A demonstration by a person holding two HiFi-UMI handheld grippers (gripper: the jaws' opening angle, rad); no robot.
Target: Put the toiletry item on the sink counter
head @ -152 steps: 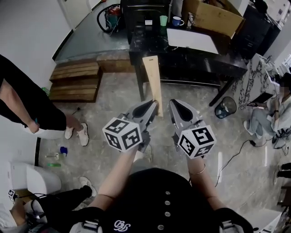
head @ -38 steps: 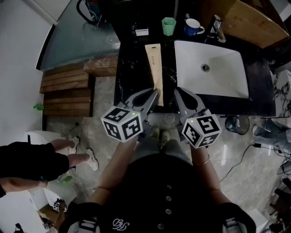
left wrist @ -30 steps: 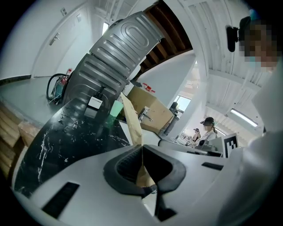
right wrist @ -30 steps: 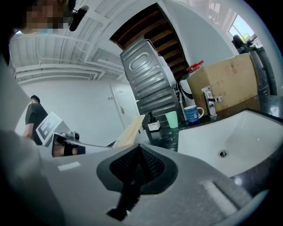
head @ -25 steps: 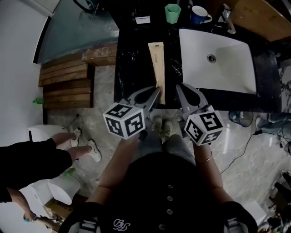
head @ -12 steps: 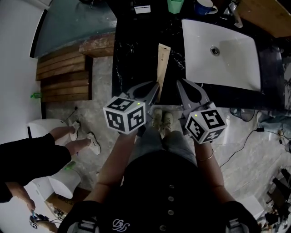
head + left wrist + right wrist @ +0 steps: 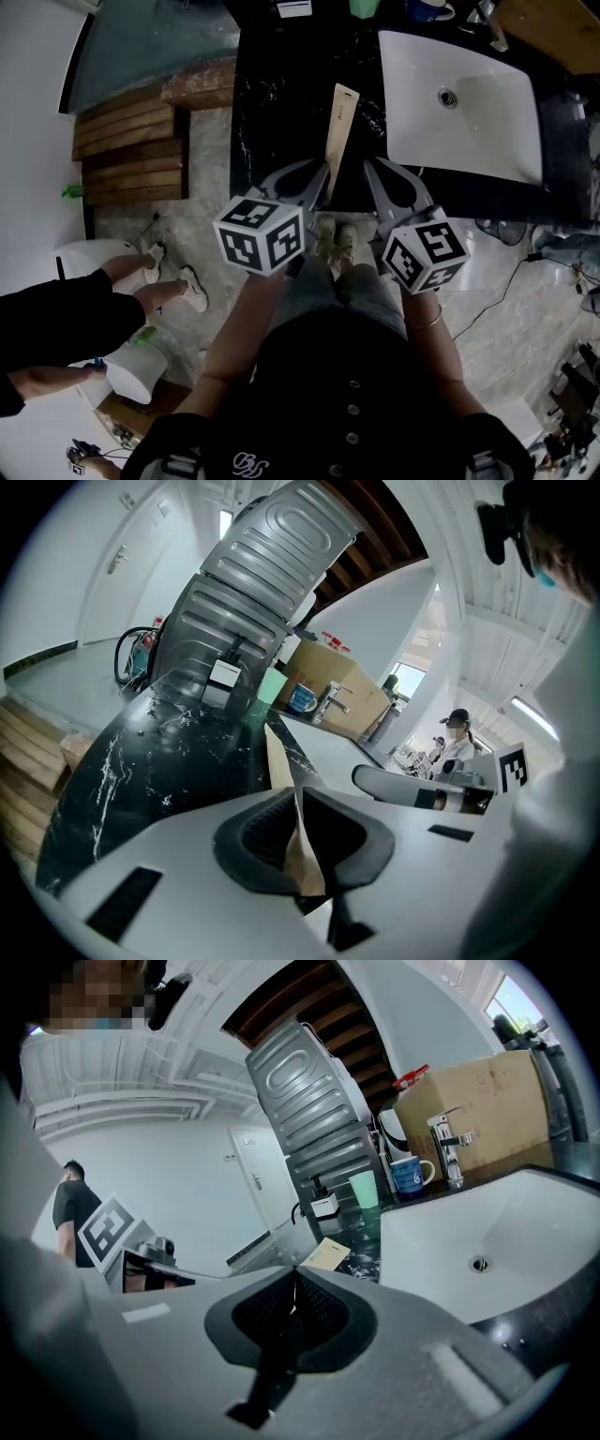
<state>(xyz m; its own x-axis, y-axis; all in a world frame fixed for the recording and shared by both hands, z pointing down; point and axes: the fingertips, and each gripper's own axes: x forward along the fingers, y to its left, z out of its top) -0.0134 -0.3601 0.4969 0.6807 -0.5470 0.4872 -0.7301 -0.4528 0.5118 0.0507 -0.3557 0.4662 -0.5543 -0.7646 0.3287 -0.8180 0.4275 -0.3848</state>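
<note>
Head view, looking steeply down. Stack of wooden steps (image 7: 131, 141) at 10 o'clock on pale stone floor (image 7: 187, 230). Small green bottle (image 7: 73, 192) just beside it, at 9. Bystander in black (image 7: 47, 328) at 8 o'clock w/ white shoes (image 7: 192, 289); white tub-like obj. (image 7: 131, 370) near their feet. Wire bin (image 7: 506, 232) at 3 o'clock, black cable (image 7: 514, 291) on floor at 4. Top edge, 12 o'clock: green cup (image 7: 364, 7) & blue mug (image 7: 429, 9), side by side. Right gripper view: cardboard box (image 7: 473, 1101) at 2 o'clock, ribbed metal panel (image 7: 314, 1091) at 12.
</note>
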